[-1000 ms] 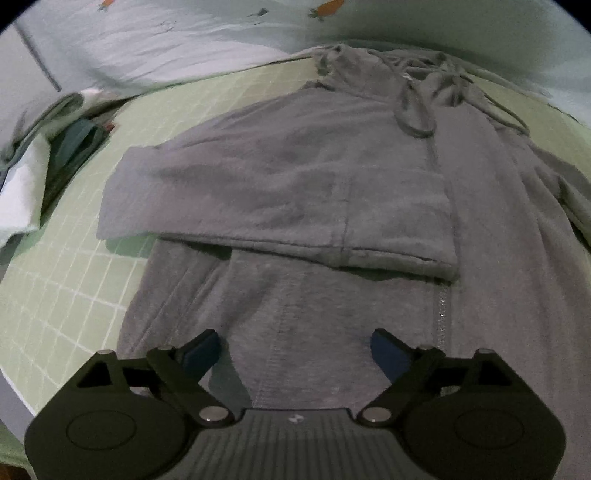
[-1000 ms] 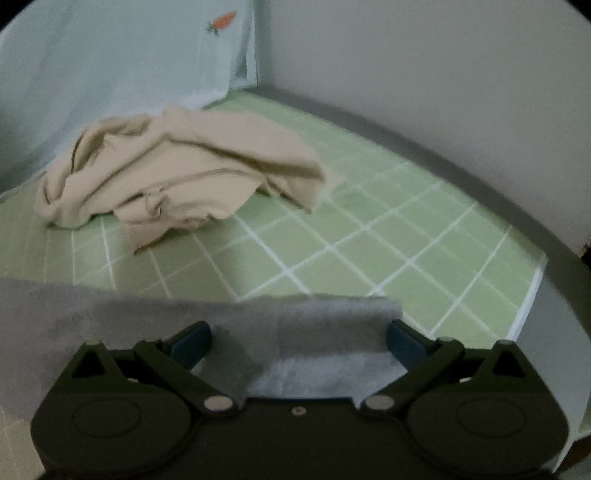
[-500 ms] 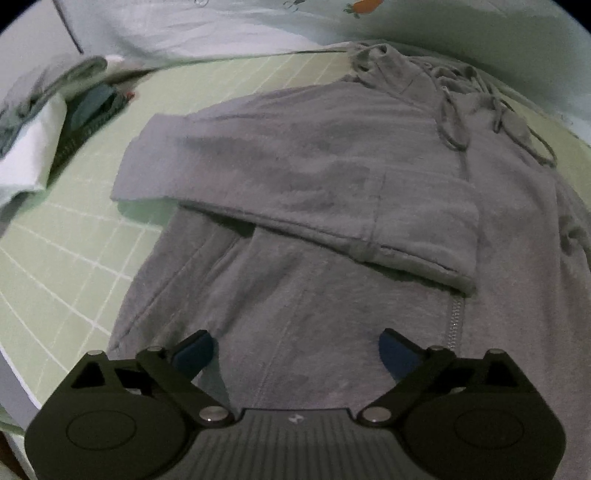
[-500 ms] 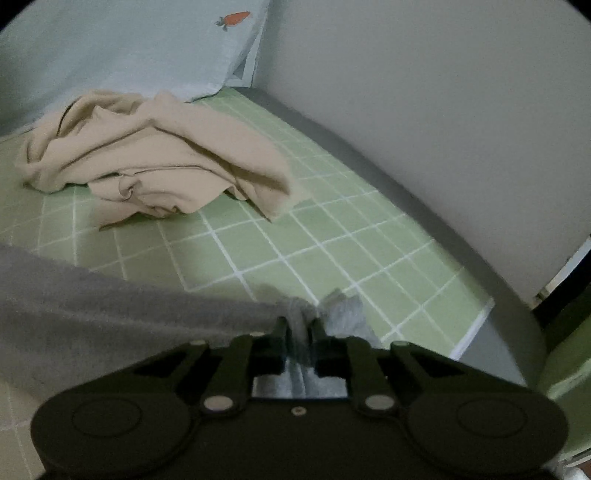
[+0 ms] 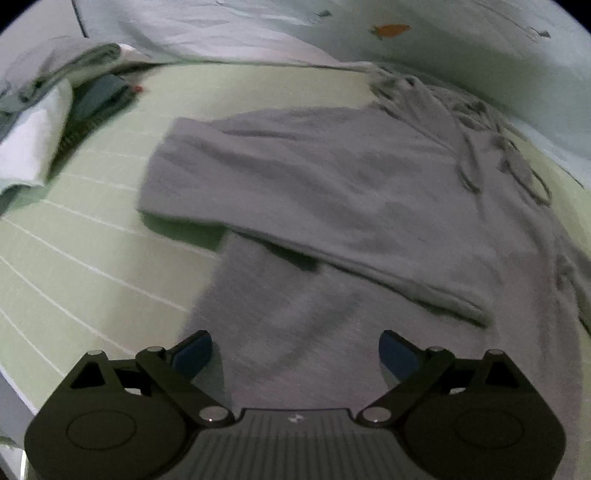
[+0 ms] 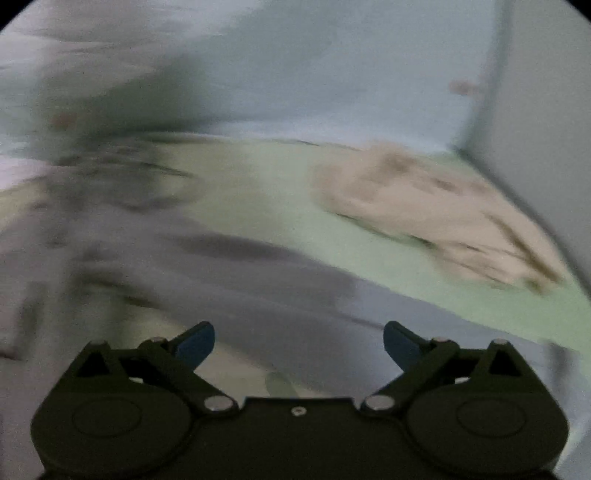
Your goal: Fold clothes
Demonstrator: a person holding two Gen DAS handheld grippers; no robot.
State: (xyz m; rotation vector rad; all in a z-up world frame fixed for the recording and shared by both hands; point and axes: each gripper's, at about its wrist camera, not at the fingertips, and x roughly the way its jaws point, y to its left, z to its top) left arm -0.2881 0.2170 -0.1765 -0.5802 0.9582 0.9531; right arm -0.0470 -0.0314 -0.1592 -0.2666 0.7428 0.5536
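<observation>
The left gripper (image 5: 295, 350) has its blue-tipped fingers (image 5: 194, 350) spread wide and released, empty, hovering low over the bottom part of the grey hoodie (image 5: 332, 192). The hoodie lies flat on the green checked sheet (image 5: 92, 266) of the bed, one sleeve (image 5: 280, 184) folded across its chest, the hood and drawstrings (image 5: 469, 162) toward a pale blue pillow (image 5: 332, 33) with a carrot print. To the left sits a pile of white and dark clothes (image 5: 55, 118).

The right gripper (image 6: 299, 343) is likewise parted wide, fingers (image 6: 399, 345) gripping nothing, held over blurred grey cloth of the hoodie. Beyond it, well apart, a crumpled beige garment (image 6: 436, 210) rests on the sheet near the wall (image 6: 554, 110). This view is heavily smeared.
</observation>
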